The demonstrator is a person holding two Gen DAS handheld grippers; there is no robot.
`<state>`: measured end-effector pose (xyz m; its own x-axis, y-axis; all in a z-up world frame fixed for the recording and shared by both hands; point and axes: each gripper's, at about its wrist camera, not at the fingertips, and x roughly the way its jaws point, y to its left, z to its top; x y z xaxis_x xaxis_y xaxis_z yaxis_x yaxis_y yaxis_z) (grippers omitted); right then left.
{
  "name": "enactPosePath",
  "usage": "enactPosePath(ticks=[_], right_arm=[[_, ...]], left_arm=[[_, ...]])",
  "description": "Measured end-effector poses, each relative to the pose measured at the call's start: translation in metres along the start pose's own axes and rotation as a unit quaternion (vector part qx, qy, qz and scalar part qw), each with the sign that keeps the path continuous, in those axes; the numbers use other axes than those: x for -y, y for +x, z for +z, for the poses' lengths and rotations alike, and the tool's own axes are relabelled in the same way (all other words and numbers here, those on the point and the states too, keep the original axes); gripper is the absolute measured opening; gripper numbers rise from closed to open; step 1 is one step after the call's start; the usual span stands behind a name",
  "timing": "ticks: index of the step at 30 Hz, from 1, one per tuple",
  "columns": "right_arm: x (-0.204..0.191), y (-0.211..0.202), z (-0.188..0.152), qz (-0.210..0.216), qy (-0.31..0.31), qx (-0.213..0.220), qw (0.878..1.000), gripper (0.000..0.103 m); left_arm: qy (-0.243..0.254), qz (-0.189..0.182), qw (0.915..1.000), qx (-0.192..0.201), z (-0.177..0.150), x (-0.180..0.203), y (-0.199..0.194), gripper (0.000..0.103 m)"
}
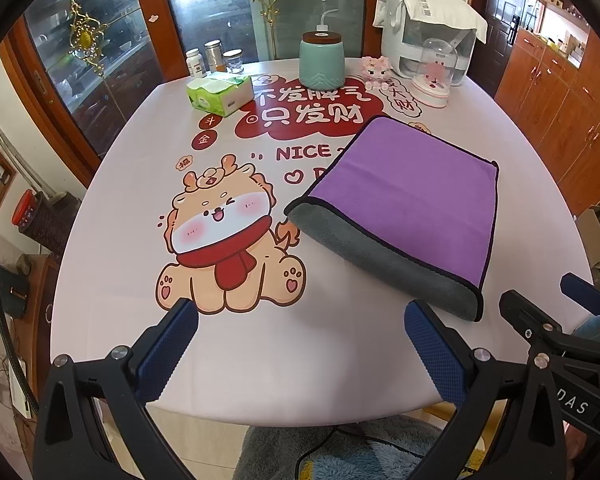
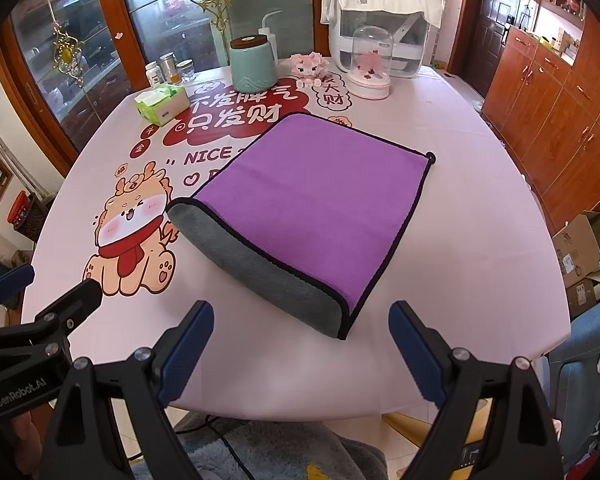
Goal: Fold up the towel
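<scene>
The purple microfibre towel (image 2: 316,196) lies folded on the pink printed surface (image 2: 460,240), just right of the cartoon dragon print (image 2: 134,236), its grey underside showing in a rolled band along the near edge (black piping all round). The left gripper (image 1: 302,344) hangs near-left of the towel, jaws wide apart and holding nothing. The right gripper (image 2: 302,344) hangs just short of the towel's near corner, equally wide, also empty. Beyond the towel stands a teal jar (image 2: 254,65).

You're in a home dining room: behind the cartoon-print table (image 1: 112,320) stand a glass-doored cabinet (image 1: 100,60) and wooden cupboards (image 1: 560,92).
</scene>
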<state>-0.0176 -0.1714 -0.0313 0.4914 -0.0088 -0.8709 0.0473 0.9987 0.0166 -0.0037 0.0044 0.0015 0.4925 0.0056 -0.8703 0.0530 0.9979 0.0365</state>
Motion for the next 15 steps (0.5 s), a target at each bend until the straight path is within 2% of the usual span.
enactPosePath(ticks=[15], right_arm=[[0.0029,0.0016,0.0000,0.000,0.003,-0.001,1.000,0.090]], left_arm=[[0.007,0.004,1.0000,-0.003,0.0033,0.0068,0.0040,0.103]])
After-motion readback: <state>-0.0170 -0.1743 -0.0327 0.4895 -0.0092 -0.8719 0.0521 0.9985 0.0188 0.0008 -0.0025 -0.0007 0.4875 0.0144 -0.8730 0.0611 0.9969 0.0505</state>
